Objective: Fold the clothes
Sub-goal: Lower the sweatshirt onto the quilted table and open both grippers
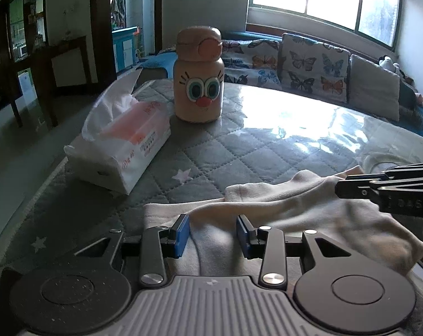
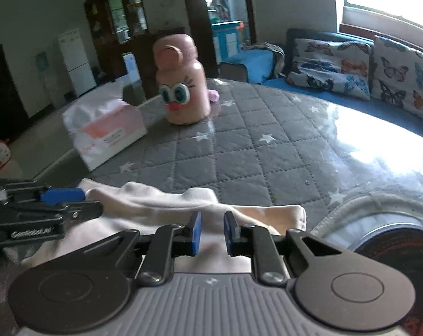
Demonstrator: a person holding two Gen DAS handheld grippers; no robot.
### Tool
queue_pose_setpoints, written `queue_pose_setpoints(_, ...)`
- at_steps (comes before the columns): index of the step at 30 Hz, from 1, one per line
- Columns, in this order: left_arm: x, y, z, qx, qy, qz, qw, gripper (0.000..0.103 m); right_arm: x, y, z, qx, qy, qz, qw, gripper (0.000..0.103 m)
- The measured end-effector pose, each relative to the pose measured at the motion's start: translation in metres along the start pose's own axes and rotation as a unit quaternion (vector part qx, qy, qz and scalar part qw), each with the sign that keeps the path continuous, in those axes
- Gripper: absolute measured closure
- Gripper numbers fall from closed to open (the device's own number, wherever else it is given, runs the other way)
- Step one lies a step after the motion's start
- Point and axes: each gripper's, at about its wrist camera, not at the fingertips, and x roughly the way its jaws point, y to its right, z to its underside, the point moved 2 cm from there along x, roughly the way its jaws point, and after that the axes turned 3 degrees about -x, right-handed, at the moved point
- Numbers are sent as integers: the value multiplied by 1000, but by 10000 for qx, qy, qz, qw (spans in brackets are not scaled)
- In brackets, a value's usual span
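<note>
Both grippers' jaws stand apart over the cream garment (image 1: 267,210): left gripper (image 1: 213,233) wider, right gripper (image 2: 212,233) narrower; only the right view shows a round rim (image 2: 379,204) at lower right

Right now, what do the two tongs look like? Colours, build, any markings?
Both match: left tongs and right tongs have blue pads on black linkage arms with silver pivot screws, round black discs either side, and a ribbed grey body. Each shows pale lettering on its side in the other's view. No cables or sleeves visible.

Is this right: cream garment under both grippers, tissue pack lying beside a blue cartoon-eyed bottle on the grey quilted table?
Almost. The bottle is peach-pink, not blue, as the left wrist view shows. The rest holds: cream garment, tissue pack beside it, quilted table.
</note>
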Motion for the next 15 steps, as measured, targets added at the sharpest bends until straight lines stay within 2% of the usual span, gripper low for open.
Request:
queue_pose_setpoints(8,-31,14,25,344,118,104,9993,61,-38,-31,22,-526,-100,-173,9984,86)
queue_pose_setpoints(15,-39,21,50,520,50,89,9986,61,-46,-46,50,-769,-252,-146,9966,86)
